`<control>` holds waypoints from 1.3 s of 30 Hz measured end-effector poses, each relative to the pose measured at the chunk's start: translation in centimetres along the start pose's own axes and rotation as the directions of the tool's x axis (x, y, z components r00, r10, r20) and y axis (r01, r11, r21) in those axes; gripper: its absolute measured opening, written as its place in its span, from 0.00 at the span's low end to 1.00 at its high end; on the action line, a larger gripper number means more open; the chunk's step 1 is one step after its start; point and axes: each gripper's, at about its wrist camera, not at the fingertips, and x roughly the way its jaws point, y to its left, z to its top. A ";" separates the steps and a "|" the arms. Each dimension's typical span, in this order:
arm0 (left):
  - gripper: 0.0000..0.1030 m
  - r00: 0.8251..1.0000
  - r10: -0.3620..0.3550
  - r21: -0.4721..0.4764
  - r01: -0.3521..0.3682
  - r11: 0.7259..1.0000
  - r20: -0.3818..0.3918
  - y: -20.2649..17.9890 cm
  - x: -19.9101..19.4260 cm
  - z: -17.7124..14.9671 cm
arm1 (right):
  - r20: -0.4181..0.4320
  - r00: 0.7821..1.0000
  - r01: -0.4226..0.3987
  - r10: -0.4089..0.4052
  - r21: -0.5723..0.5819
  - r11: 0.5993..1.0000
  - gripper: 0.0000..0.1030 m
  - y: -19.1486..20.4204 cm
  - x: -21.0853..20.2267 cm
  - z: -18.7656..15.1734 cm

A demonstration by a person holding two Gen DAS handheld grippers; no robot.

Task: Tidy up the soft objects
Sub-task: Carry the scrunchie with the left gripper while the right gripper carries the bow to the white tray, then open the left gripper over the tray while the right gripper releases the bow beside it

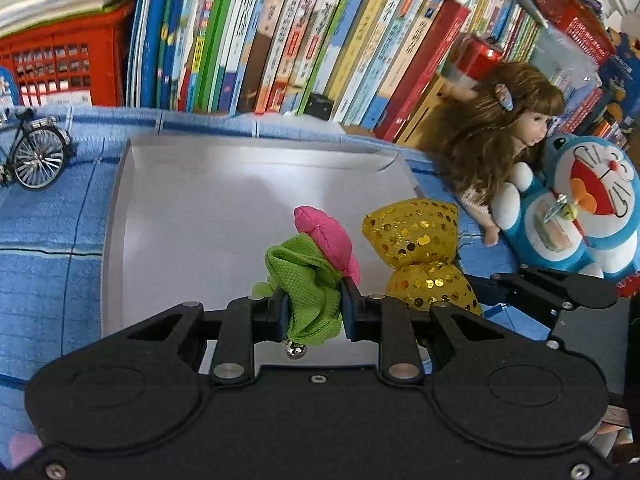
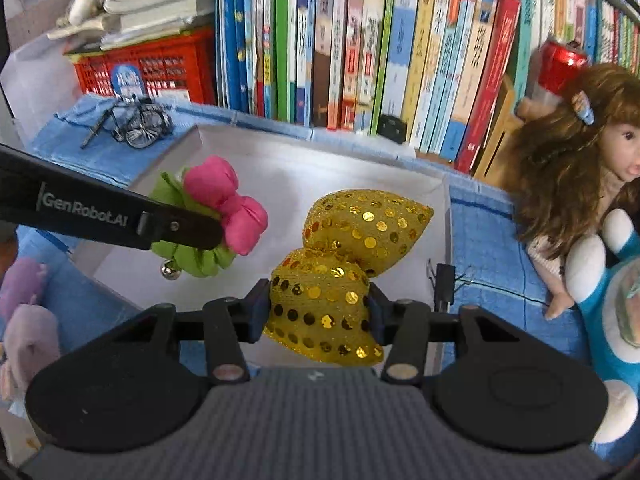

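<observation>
A long row of upright children's books (image 1: 304, 36) forms the back wall, standing on a table covered with a blue checked cloth (image 1: 52, 232). On the cloth lies a shallow white cardboard tray (image 1: 192, 208) with low raised rims; most of its floor is bare, leaving open room toward its left and far edges. The left claw (image 1: 313, 308) is clamped on a green fabric ruffle with a pink padded bow and a small silver bell (image 1: 310, 276), held above the near part of the tray. Just to its right, the right claw (image 2: 318, 310) grips one lobe of a gold sequinned padded bow (image 2: 340, 264), whose other lobe reaches over the tray toward its right rim. The two soft bows are near each other but apart. Beyond the right rim, close by, a brown-haired doll (image 1: 508, 136) leans against the books, beside a blue and white plush cat (image 1: 576, 208), with a red can (image 2: 558, 66) behind them. Past the tray's far left corner stands a small metal model bicycle (image 1: 34, 152), and behind it a red plastic crate (image 1: 60, 68).
</observation>
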 end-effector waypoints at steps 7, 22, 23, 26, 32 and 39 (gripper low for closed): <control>0.23 1.000 -0.024 -0.030 0.024 0.999 -0.013 1.0 1.7 0.4 | -0.045 0.999 -0.027 0.028 0.019 0.999 0.55 -0.6 2.1 -0.1; 0.44 1.000 0.001 0.003 -0.001 1.000 -0.024 0.3 2.3 0.2 | -0.040 0.998 -0.042 0.044 0.044 0.998 0.77 -0.9 2.7 -0.4; 0.47 1.000 0.007 0.004 -0.007 1.000 -0.019 0.2 2.0 0.2 | -0.035 0.998 -0.042 0.044 0.044 0.998 0.79 -0.9 2.4 -0.3; 0.55 1.000 0.020 0.009 -0.020 1.000 0.008 -0.1 0.7 0.1 | -0.018 0.999 -0.038 0.039 0.037 0.999 0.82 -0.8 1.5 -0.2; 0.69 0.995 0.061 0.050 -0.065 0.997 0.077 -1.5 -2.5 -0.6 | 0.036 0.999 -0.012 0.011 0.029 1.000 0.85 -0.3 -1.4 -0.1; 0.73 0.989 0.061 0.083 -0.072 0.994 0.136 -3.7 -6.3 -2.2 | 0.106 0.994 0.025 -0.024 -0.008 1.000 0.86 0.8 -5.9 -0.6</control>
